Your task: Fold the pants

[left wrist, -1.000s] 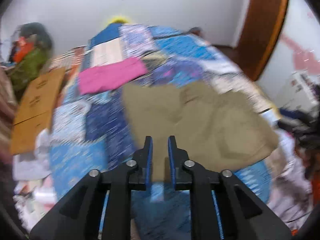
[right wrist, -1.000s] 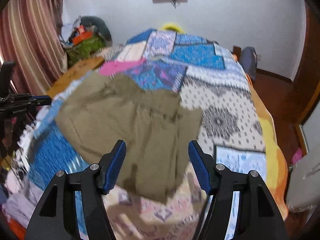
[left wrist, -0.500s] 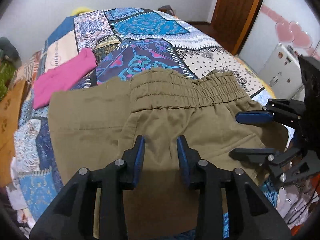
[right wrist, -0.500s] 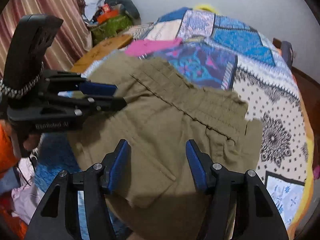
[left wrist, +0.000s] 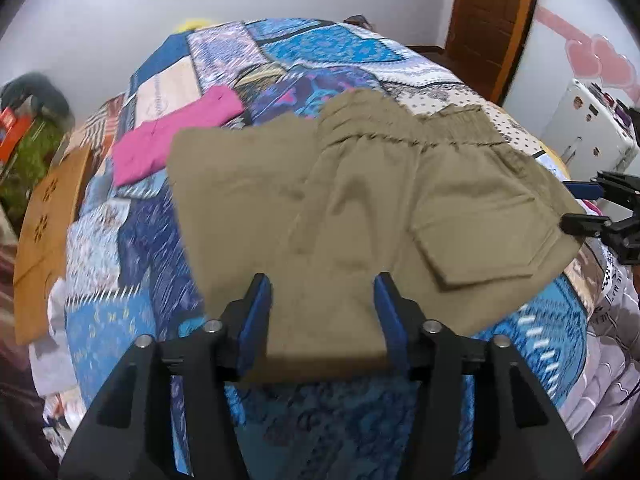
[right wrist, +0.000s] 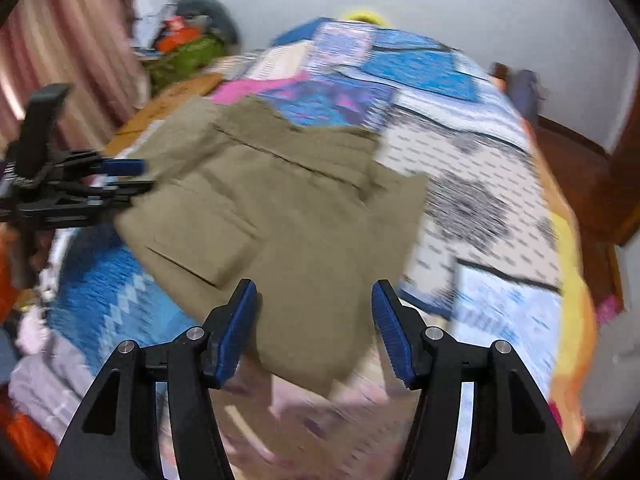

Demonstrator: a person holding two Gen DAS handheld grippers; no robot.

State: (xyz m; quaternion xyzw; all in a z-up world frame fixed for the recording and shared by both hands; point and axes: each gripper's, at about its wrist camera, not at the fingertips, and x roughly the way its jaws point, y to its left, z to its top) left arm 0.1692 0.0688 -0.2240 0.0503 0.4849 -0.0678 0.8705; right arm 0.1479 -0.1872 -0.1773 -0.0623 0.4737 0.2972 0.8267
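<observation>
Left wrist view: olive pants (left wrist: pixel 360 200) lie folded on a patchwork bedspread (left wrist: pixel 320 40), elastic waistband at the far side, back pocket facing up on the right. Left gripper (left wrist: pixel 322 312) hangs over the near edge of the cloth with jaws spread, they have just been opening, fabric shows between the blue pads but neither pad presses it. Pink garment (left wrist: pixel 180 136) lies folded just beyond the pants' far left corner. Right gripper (left wrist: pixel 588 208) pokes in beside the pants' right edge. Right wrist view, blurred: right gripper (right wrist: pixel 314 320) jaws spread over the pants (right wrist: pixel 280 208) near hem, nothing pinched; left gripper (right wrist: pixel 120 178) at the cloth's left edge
</observation>
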